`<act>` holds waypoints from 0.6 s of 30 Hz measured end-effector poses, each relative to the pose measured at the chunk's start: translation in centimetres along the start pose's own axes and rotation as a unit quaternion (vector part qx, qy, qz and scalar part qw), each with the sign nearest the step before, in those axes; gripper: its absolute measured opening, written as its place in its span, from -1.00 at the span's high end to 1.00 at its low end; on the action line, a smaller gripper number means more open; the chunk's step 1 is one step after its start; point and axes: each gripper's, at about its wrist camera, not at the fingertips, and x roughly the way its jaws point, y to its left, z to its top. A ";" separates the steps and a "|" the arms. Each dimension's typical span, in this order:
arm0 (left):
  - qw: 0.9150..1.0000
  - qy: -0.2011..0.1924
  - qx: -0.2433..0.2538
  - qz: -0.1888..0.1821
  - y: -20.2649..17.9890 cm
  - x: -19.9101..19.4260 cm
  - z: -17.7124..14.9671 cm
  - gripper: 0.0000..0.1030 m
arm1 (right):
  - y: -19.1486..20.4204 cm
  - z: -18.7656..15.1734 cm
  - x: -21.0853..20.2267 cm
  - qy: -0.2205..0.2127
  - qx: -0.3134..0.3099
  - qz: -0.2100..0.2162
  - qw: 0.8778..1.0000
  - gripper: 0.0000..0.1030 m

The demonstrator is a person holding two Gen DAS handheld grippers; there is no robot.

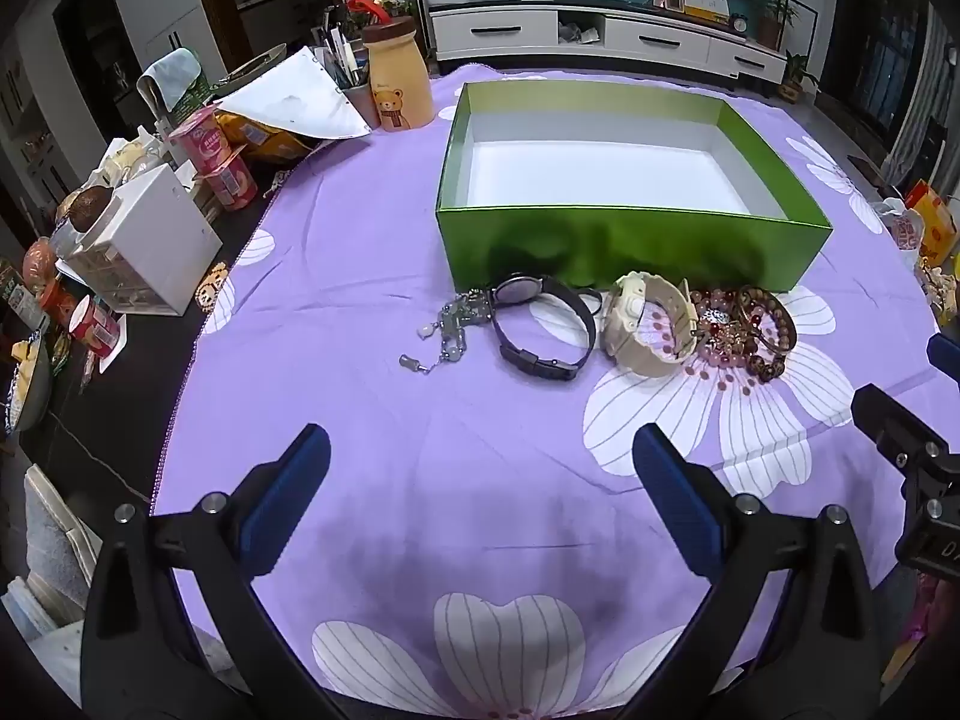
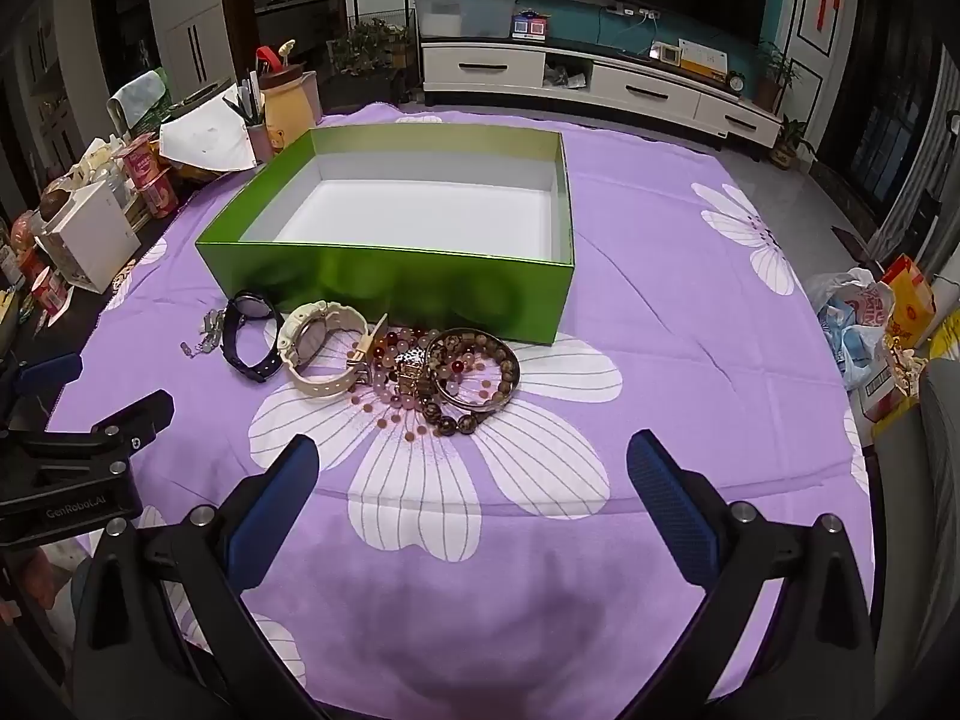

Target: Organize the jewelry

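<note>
Nearest to us, the left gripper (image 1: 480,504) and the right gripper (image 2: 471,507) hang over the near part of the purple cloth (image 1: 420,432), both tilted downward, jaws spread wide and holding nothing.

Beyond them, towards the middle of the cloth, the jewelry lies in a row just before the near wall of the green box (image 1: 630,246). From the left edge rightwards we find a silver chain (image 1: 447,327), a black watch (image 1: 540,324), a cream watch (image 1: 645,324) and a tangled heap of bead bracelets (image 2: 456,375). The cream watch touches the beads; the chain touches or nearly touches the black watch.

Farthest, the box stands open, its white floor bare, so we judge that no piece is yet stowed.

For the first pick we would favour the separate pieces: the left gripper suits the black watch, closing across its strap where it arches off the cloth. We would leave the beads until later, as lifting one strand may drag its neighbours. The chain lies flat and may slip.
</note>
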 end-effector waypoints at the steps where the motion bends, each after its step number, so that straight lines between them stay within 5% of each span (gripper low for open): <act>1: 1.000 -0.001 0.000 0.001 0.0 0.0 0.0 -0.96 | 0.0 0.0 0.0 0.000 0.000 0.000 1.000 -0.97; 18: 1.000 -0.003 0.000 -0.004 0.1 -0.2 0.2 -0.96 | 0.1 0.0 -0.2 -0.002 0.000 0.000 1.000 -0.97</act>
